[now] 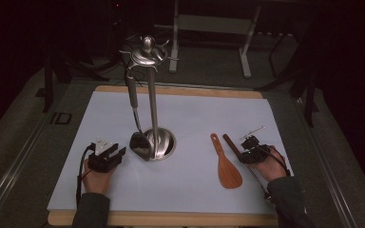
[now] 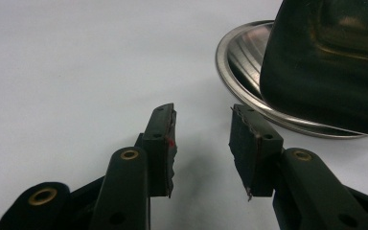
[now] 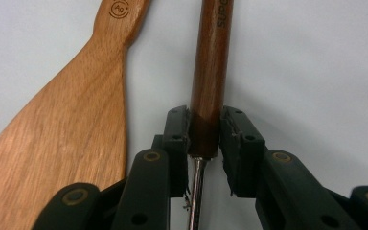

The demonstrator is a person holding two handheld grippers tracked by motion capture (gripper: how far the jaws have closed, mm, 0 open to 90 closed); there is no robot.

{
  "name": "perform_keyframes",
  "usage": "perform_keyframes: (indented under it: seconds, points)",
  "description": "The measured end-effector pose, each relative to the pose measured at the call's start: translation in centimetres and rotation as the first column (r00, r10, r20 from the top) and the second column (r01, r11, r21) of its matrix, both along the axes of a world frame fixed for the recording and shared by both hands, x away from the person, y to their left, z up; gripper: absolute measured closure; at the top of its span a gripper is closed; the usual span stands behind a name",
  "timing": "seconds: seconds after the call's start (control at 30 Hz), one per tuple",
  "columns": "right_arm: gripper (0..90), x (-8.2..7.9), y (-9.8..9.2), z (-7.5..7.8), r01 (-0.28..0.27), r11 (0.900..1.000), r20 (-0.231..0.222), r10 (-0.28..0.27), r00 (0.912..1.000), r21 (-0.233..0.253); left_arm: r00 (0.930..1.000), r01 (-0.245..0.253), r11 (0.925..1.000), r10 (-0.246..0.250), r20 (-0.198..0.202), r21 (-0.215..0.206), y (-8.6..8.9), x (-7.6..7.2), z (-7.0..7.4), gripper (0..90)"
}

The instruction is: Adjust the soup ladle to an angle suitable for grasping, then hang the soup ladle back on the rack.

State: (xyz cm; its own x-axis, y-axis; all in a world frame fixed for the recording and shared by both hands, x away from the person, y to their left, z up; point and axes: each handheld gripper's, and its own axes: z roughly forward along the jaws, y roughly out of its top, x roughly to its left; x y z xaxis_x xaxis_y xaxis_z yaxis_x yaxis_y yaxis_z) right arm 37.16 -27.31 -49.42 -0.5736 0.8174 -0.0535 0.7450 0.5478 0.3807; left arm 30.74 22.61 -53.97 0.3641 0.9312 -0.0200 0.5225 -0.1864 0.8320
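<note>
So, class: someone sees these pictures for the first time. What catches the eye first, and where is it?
The tall steel utensil stand rises from the white mat left of centre, a dark ladle hanging from its top. To its right lies a wooden spatula, and beside that the right gripper clamps a dark wooden handle. The left gripper sits open near the stand's base.

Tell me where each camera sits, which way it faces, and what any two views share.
High view: above the person's side, looking forward and down on the white board; both forearms enter from the bottom, with the left tool and right tool.
Left gripper view: rides the left tool, looking past open jaws at the stand's metal base and a hanging dark utensil head.
Right gripper view: rides the right tool, jaws closed on a dark wooden handle.
Shared: the wooden spatula beside that handle also shows from above.
</note>
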Motion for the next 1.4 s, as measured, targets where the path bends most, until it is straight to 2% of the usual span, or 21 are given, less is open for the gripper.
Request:
perform_keyframes:
  seconds: [0.17, 0.23, 0.3, 0.47, 0.6, 0.8, 1.13, 1.4]
  points:
    - [72.9, 0.7, -0.1, 0.1, 0.019, 0.999, -0.05, -0.017, 0.9986, 0.035, 1.0, -0.001, 1.0, 0.001, -0.001, -0.003, 0.0, 0.0, 0.0, 61.6]
    - [72.2, 1.0, -0.3, 0.1, 0.038, 0.997, -0.079, -0.033, 0.9963, 0.061, 1.0, -0.003, 1.0, 0.003, -0.006, -0.006, 0.1, 0.1, 0.0, 61.6]
    - [72.1, 1.3, -0.3, 0.0, 0.058, 0.996, -0.105, -0.05, 0.9932, 0.068, 0.9999, -0.007, 0.9999, 0.006, -0.009, -0.011, 0.1, 0.1, 0.0, 61.6]
    - [71.9, 1.7, 0.1, -0.1, 0.066, 0.997, -0.138, -0.061, 0.9886, 0.032, 0.9998, -0.01, 0.9998, 0.01, -0.015, -0.017, 0.1, 0.2, 0.0, 61.6]
    - [72.0, 1.9, 0.7, -0.2, 0.077, 0.997, -0.146, -0.077, 0.9862, -0.008, 0.9998, -0.011, 0.9997, 0.01, -0.016, -0.024, 0.2, 0.2, 0.0, 61.6]
    - [71.9, 2.3, 1.4, -0.2, 0.053, 0.996, -0.166, -0.064, 0.9841, -0.068, 0.9998, -0.011, 0.9996, 0.01, -0.017, -0.024, 0.2, 0.2, 0.0, 61.6]
    - [71.5, 3.2, 1.4, -0.1, 0.028, 0.996, -0.231, -0.046, 0.9718, -0.08, 0.9998, -0.01, 0.9997, 0.009, -0.015, -0.023, 0.2, 0.2, 0.0, 61.6]
    - [72.8, 3.5, 1.6, -0.1, 0.012, 0.995, -0.247, -0.037, 0.9682, -0.101, 0.9998, -0.009, 0.9997, 0.009, -0.017, -0.023, 0.2, 0.2, 0.0, 61.6]
